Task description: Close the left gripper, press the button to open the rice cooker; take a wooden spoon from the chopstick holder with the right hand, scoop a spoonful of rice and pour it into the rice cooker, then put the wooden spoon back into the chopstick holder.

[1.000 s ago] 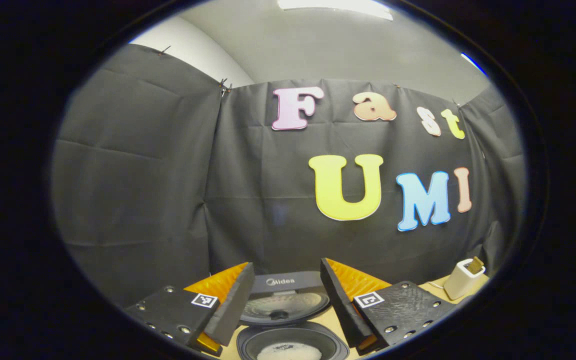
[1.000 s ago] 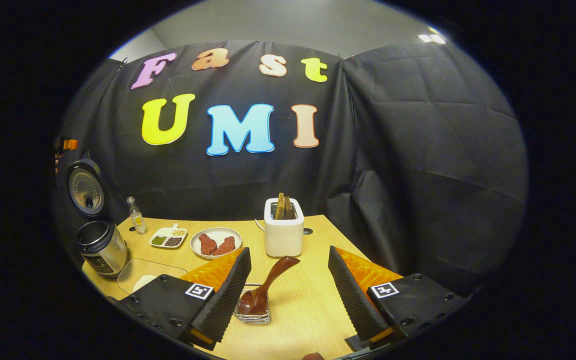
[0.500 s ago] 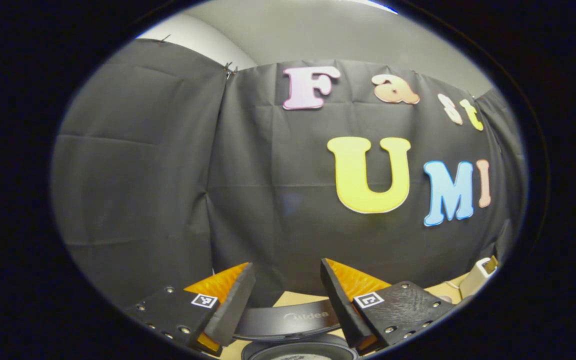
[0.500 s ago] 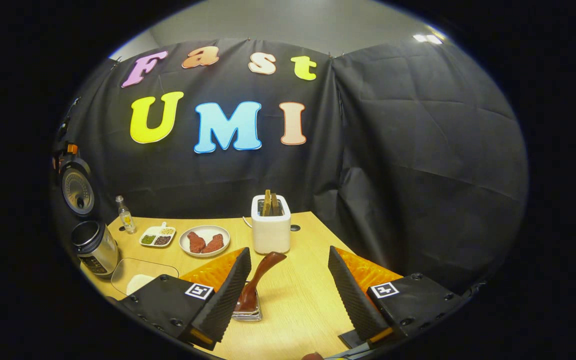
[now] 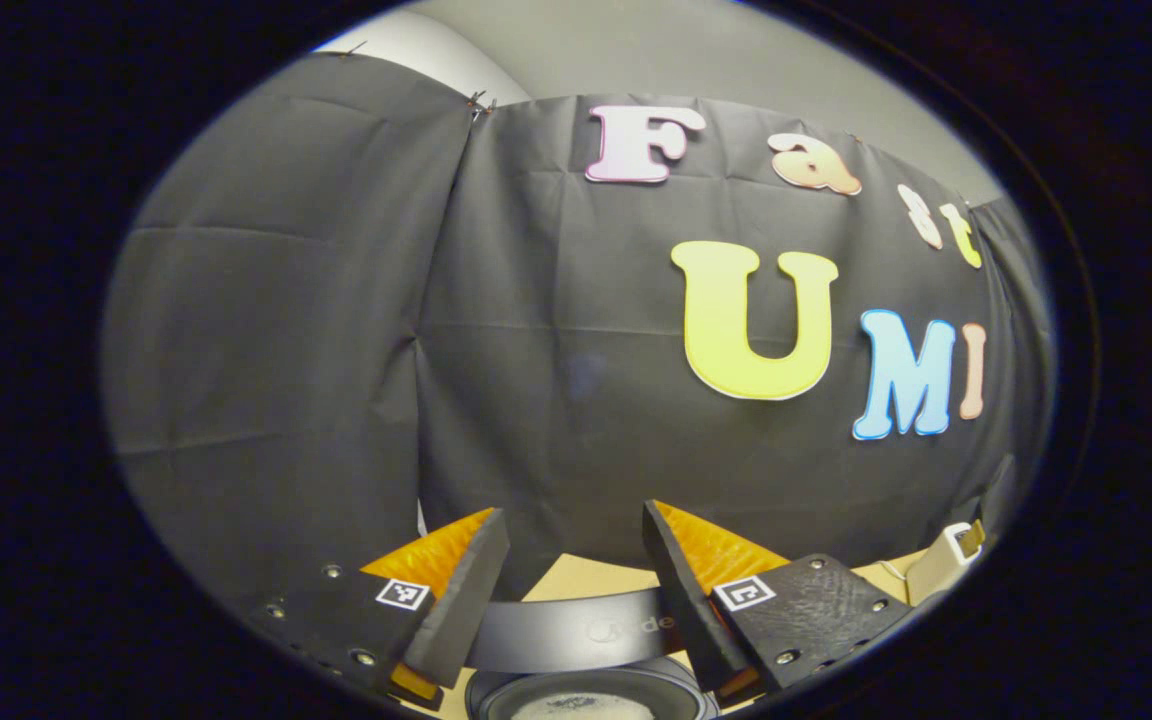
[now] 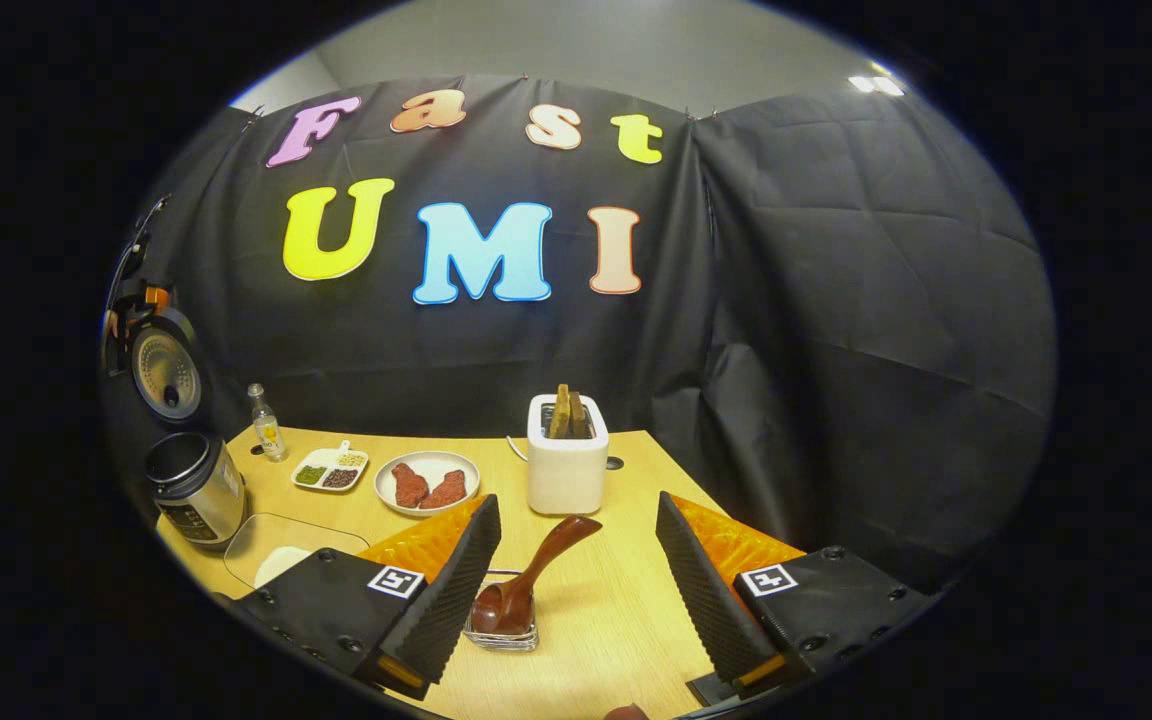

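Note:
The rice cooker (image 6: 194,486) stands open at the table's far left, its round lid (image 6: 164,370) raised. In the left gripper view the lid's dark edge (image 5: 576,630) lies just beyond my fingers, and the pot with white rice (image 5: 586,706) sits under it. My left gripper (image 5: 573,515) is open above the cooker with nothing in it. The wooden spoon (image 6: 539,572) leans, bowl down, in a small clear glass holder (image 6: 502,628) on the table. My right gripper (image 6: 578,502) is open; the spoon stands between its fingers without touching them.
A white toaster (image 6: 566,466) with bread stands behind the spoon. Left of it are a plate of red meat (image 6: 428,484), a divided dish of seasonings (image 6: 331,470) and a small bottle (image 6: 264,422). A glass tray holding rice (image 6: 276,548) lies beside the cooker.
The left gripper has drifted, so the cooker lid and pot sink lower in its view. The right gripper swayed left and back. The spoon stays in its holder. Both grippers remain open.

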Motion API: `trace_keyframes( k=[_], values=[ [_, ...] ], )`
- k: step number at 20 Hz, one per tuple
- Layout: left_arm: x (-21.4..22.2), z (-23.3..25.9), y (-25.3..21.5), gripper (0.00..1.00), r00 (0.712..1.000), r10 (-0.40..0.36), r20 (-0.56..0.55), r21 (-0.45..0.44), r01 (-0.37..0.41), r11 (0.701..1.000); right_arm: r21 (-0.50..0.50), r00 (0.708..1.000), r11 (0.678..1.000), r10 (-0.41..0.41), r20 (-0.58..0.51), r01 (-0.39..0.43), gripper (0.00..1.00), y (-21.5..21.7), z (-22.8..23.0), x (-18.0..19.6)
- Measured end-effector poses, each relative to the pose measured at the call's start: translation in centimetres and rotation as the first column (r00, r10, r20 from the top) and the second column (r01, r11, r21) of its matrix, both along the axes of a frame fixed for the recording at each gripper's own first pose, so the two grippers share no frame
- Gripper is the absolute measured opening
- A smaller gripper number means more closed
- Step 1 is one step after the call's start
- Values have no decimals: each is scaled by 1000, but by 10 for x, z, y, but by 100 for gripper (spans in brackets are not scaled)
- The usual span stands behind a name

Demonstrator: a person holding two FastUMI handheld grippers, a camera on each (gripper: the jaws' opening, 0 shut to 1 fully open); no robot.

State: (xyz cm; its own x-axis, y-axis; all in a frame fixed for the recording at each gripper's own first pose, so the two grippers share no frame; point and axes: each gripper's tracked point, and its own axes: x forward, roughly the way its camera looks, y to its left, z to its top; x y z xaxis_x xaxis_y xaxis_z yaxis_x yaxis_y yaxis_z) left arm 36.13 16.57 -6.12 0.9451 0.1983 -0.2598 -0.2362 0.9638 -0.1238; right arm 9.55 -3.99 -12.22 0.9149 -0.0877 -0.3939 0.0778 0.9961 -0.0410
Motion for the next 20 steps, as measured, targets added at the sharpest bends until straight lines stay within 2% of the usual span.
trace_keyframes(
  k=[1,3,4,5,10,11,12,13,15,16,19,20],
  values=[
    [-4,0,-2,85,1000,-3,0,5,3,1000,1,1000,1000,8,-1,-8,99,1,-1,1],
    [-16,-1,-8,88,1000,-6,-5,0,6,1000,7,1000,1000,23,-3,-23,99,1,-3,1],
    [-23,-4,-11,85,1000,-10,-9,-1,10,1000,11,1000,1000,29,-4,-29,94,0,-4,0],
    [-29,-5,-15,85,1000,-12,-12,-2,12,1000,18,999,999,33,-3,-33,99,0,-4,0],
    [-70,-21,-36,87,999,-42,-12,7,42,999,32,998,997,67,11,-67,99,-3,0,-2],
    [-78,-25,-40,85,999,-51,-17,6,51,999,30,997,997,75,14,-75,99,-4,2,-3],
    [-86,-30,-44,87,998,-58,-22,4,58,998,27,997,996,82,16,-82,94,-6,3,-4],
    [-94,-36,-49,87,998,-65,-28,3,65,998,25,996,996,89,18,-89,99,-8,5,-5],
    [-108,-47,-56,89,996,-76,-38,3,76,997,27,995,994,102,16,-102,99,-9,4,-7],
    [-115,-52,-60,85,996,-82,-44,4,82,997,30,994,994,109,15,-109,99,-10,4,-7],
    [-135,-63,-70,85,994,-96,-60,2,97,995,33,992,991,129,8,-130,99,-10,1,-11],
    [-141,-68,-73,87,993,-103,-66,1,103,995,31,991,990,136,4,-136,94,-10,-1,-13]
  ],
)
